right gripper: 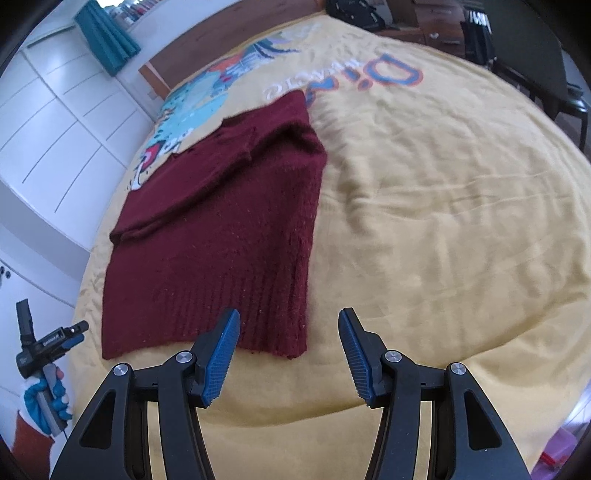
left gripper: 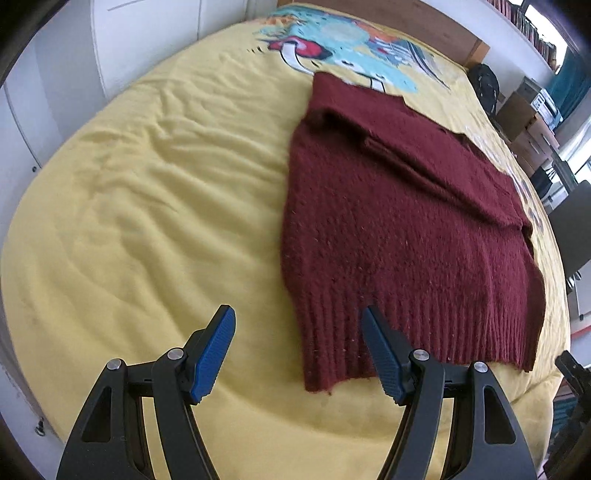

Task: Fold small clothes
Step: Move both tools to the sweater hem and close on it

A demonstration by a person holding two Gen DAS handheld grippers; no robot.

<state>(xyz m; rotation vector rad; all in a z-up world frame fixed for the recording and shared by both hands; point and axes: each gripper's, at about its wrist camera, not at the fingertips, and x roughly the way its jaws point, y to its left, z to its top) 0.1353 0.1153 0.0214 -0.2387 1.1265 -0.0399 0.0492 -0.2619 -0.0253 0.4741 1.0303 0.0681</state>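
Around, maroon sweater [left gripper: 399, 229] flat on yellow bedspread [left gripper: 166, 192], white cupboards [right gripper: 55, 122] beside.

A home bedroom. A bed [left gripper: 147, 206] with a yellow cartoon-print blanket fills the room; a wooden headboard [left gripper: 436, 26] stands at its far end. White wardrobe doors [right gripper: 55, 122] line one side, bookshelves [left gripper: 535, 33] and stacked cardboard boxes [left gripper: 524, 118] the other, with a teal curtain [right gripper: 107, 37] beyond the headboard.

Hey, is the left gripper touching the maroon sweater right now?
Cannot tell. In the left wrist view the left gripper has open jaws straddling the hem corner of the maroon sweater, but whether it hovers above it or touches is unclear.
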